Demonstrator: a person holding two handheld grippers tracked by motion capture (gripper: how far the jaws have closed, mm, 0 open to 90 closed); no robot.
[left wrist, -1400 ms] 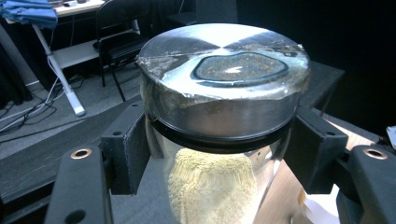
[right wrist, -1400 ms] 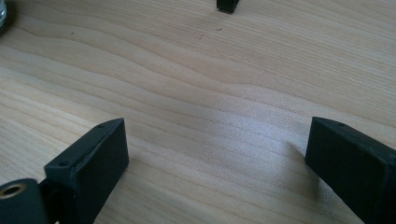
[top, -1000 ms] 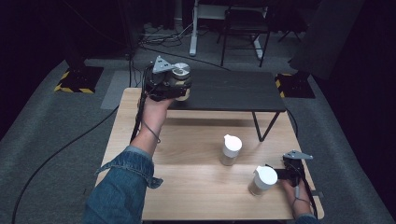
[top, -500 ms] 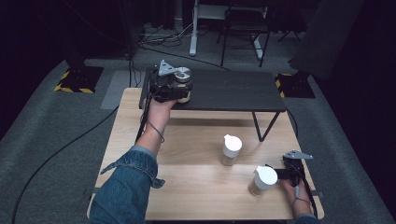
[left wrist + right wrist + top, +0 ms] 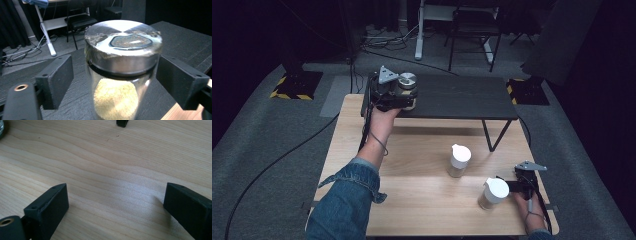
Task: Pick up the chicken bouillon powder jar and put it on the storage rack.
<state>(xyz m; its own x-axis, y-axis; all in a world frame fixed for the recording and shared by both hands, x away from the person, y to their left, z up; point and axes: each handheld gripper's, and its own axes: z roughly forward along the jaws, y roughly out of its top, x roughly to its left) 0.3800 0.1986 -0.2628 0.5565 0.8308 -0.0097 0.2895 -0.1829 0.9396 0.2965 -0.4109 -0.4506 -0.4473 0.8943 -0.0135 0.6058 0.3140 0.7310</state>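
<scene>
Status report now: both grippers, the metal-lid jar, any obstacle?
Left gripper jaws just opened, jar between, untouched, on black shelf. Right gripper open. No obstacle.

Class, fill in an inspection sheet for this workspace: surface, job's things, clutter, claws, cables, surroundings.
Surface: light wooden table with a black raised shelf at its far edge.
Job's things: metal-lidded jar of yellowish powder stands on the shelf; two white-capped jars stand on the table.
Clutter: nothing seen.
Claws: left claw has just opened, jaws either side of the metal-lidded jar, clear of it; right claw open over bare wood beside the near white-capped jar.
Cables: one trails from the left claw across the floor.
Surroundings: dark room, grey carpet, chair, hazard-striped bases.
</scene>
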